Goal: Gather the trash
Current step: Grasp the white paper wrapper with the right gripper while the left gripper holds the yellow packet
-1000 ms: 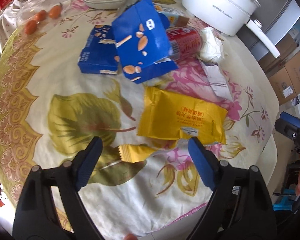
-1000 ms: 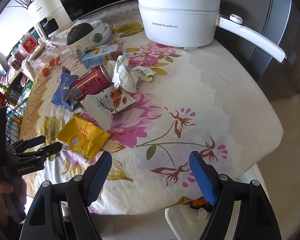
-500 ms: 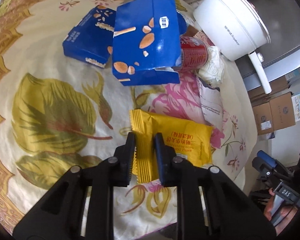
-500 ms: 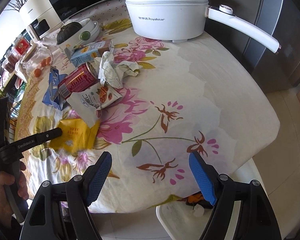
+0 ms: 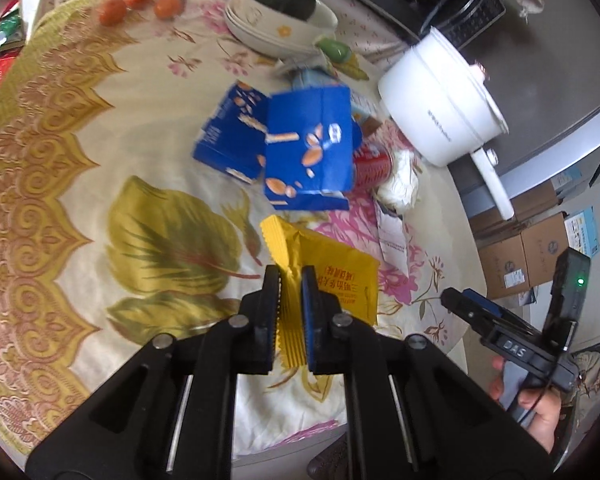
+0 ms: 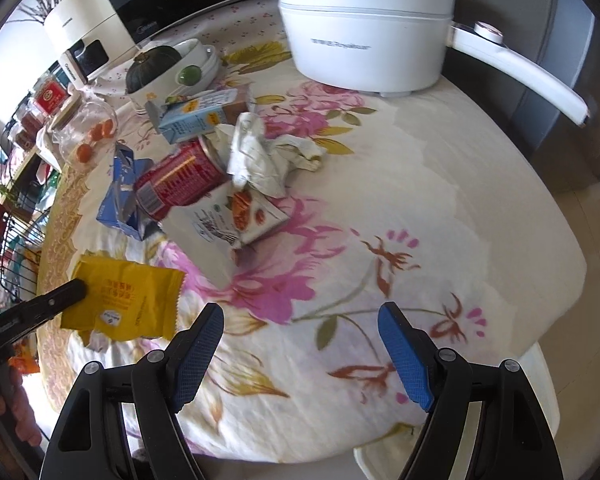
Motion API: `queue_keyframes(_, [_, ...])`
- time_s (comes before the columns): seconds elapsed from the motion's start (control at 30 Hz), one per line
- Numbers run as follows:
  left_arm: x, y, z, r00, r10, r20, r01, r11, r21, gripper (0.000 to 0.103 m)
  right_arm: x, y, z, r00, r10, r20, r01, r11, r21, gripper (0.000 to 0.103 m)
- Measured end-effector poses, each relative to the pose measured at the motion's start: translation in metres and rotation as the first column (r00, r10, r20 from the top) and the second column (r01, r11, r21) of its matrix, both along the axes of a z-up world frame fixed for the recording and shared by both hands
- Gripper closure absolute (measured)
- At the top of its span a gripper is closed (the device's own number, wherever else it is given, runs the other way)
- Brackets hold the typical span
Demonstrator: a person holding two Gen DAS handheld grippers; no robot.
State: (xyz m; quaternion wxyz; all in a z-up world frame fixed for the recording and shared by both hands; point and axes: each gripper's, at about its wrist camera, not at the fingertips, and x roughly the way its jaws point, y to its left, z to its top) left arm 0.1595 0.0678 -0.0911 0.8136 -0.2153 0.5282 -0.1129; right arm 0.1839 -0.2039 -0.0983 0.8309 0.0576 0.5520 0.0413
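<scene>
My left gripper (image 5: 290, 280) is shut on the crimped edge of a yellow snack packet (image 5: 340, 280), which hangs tilted just above the flowered tablecloth (image 5: 60, 200). The right wrist view shows the same packet (image 6: 128, 296) at the left, with the left gripper (image 6: 72, 292) on its corner. My right gripper (image 6: 300, 320) stands open over bare cloth near the table's front edge, holding nothing. Beyond the packet lie blue snack boxes (image 5: 308, 152), a red can (image 6: 180, 180), a crumpled tissue (image 6: 260, 152), a white nut packet (image 6: 228, 220) and a light blue carton (image 6: 200, 114).
A white electric pot (image 6: 364, 40) with a long handle stands at the back right. Stacked bowls holding a dark squash (image 5: 280, 16) and small orange fruits (image 5: 112, 10) sit at the far side. A white container (image 6: 380, 464) shows below the table's front edge. Cardboard boxes (image 5: 520, 256) are on the floor.
The left gripper went from wide open to shut on the yellow packet's edge, then rose and rolled with the packet coming up off the cloth. The right gripper drifted slightly, still open.
</scene>
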Motion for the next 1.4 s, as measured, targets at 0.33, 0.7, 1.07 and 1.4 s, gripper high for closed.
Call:
queue_keyframes(0.33, [-0.014, 0.030, 0.024, 0.994, 0.015, 0.109, -0.030, 0.990, 0.137, 0.091, 0.029, 0.063, -0.018, 0.990, 0.124, 0.071, -0.117, 0.988, -0.099, 0.053])
queue_keyframes(0.7, [-0.019, 0.030, 0.023, 0.995, -0.004, 0.095, -0.008, 0.992, 0.128, 0.091, 0.022, 0.055, -0.009, 0.984, 0.153, 0.090, -0.145, 0.986, -0.086, 0.092])
queue_keyframes(1.07, [-0.024, -0.002, 0.016, 0.997, -0.066, 0.049, 0.064, 0.997, 0.033, 0.091, -0.028, 0.011, 0.025, 0.985, 0.148, 0.090, -0.148, 0.989, -0.008, 0.095])
queue_keyframes(1.4, [-0.033, -0.050, 0.018, 0.986, -0.155, 0.060, 0.154, 0.988, 0.025, 0.091, -0.070, -0.034, 0.032, 0.991, 0.107, 0.077, -0.104, 0.994, -0.041, 0.095])
